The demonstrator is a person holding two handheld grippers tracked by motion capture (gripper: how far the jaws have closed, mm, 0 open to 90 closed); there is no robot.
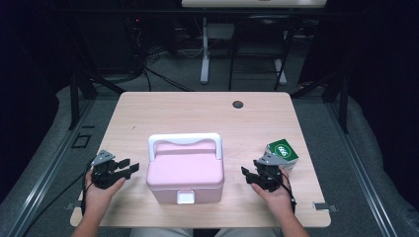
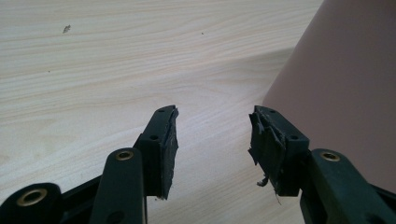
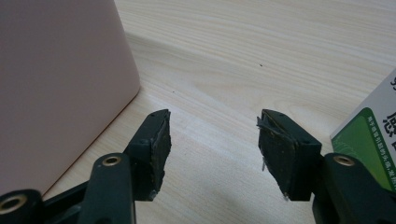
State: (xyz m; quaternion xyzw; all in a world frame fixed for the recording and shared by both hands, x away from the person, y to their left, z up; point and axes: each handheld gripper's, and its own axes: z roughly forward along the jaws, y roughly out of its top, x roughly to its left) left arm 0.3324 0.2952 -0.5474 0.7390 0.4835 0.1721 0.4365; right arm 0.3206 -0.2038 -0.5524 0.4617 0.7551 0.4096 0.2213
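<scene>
- While I look down from the high view, the pink box (image 1: 185,173) sits near my edge of the table (image 1: 163,111), right between my two grippers.
- Its white handle (image 1: 185,140) lies over the lid, and a small white latch (image 1: 186,197) is on the front.
- My left gripper (image 1: 129,168) is just left of the box, not touching it.
- Its jaws are wide apart, with bare wood between them in the left gripper view.
- My right gripper (image 1: 248,174) is just right of the box, not touching it.
- Its jaws are apart too, with nothing between them.
- A green and white carton (image 1: 282,153) sits just behind my right gripper.
- I see its corner (image 3: 373,140) next to one jaw in the right gripper view.
</scene>
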